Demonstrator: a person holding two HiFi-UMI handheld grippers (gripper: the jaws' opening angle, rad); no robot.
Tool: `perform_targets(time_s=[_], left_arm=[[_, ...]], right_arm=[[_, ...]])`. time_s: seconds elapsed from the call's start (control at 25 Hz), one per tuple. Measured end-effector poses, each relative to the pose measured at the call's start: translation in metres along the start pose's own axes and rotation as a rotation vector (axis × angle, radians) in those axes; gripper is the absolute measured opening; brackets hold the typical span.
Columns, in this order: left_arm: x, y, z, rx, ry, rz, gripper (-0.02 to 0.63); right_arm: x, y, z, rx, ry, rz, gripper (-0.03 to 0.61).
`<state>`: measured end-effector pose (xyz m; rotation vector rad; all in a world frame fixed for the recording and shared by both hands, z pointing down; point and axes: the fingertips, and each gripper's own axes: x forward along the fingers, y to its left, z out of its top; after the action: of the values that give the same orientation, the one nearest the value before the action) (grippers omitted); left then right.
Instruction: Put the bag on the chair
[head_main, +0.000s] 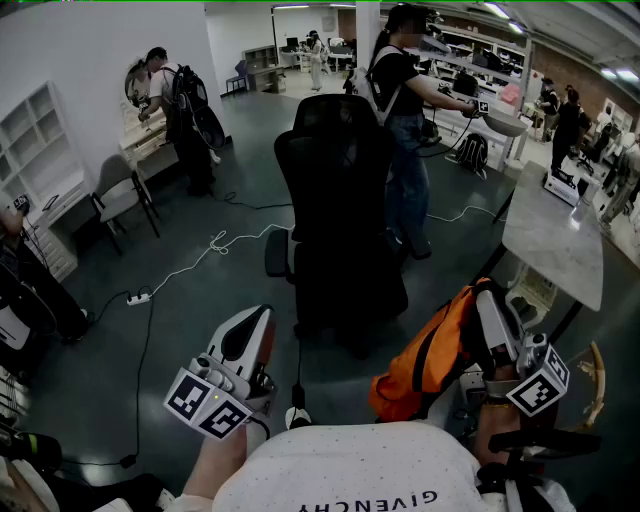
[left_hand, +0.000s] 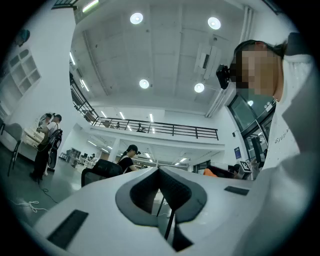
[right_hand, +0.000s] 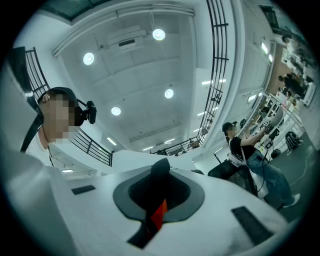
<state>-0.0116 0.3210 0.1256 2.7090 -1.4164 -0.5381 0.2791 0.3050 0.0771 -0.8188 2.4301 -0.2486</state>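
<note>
A black office chair (head_main: 335, 190) stands mid-floor straight ahead, its back turned toward me. The orange bag (head_main: 430, 355) with black straps hangs low at the right, short of the chair. My right gripper (head_main: 487, 298) is shut on it. In the right gripper view the right gripper (right_hand: 161, 167) points upward, and a black strap with a sliver of orange fabric (right_hand: 159, 212) is pinched between its pads. My left gripper (head_main: 262, 314) is at the lower left, shut and holding nothing. In the left gripper view the left gripper (left_hand: 160, 171) also tilts upward, with the chair (left_hand: 97, 170) beyond it.
A white table (head_main: 555, 240) stands at the right, with a wooden chair (head_main: 597, 378) near it. A person (head_main: 400, 130) stands just behind the office chair. White cable (head_main: 200, 255) and a power strip (head_main: 138, 298) lie on the floor at the left. A grey chair (head_main: 120, 195) is by the left wall.
</note>
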Motion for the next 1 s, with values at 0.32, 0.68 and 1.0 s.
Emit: perform_targets(time_s=[0.32,0.68,1.0], left_arm=[[0.003,0.014,-0.001,-0.008,0.013,0.004,0.002],[0.042,0.065,-0.004,-0.015,0.019,-0.006,0.002],[0.095,0.124,0.02,-0.024,0.004,-0.101,0.002]], right_arm=[[0.016,-0.017,-0.004,-0.03,0.011,-0.043,0.003],[0.051,-0.056,-0.012,-0.039,0.006,-0.085,0.003],[0.114,-0.069,-0.005,-0.1,-0.046,-0.093,0.003]])
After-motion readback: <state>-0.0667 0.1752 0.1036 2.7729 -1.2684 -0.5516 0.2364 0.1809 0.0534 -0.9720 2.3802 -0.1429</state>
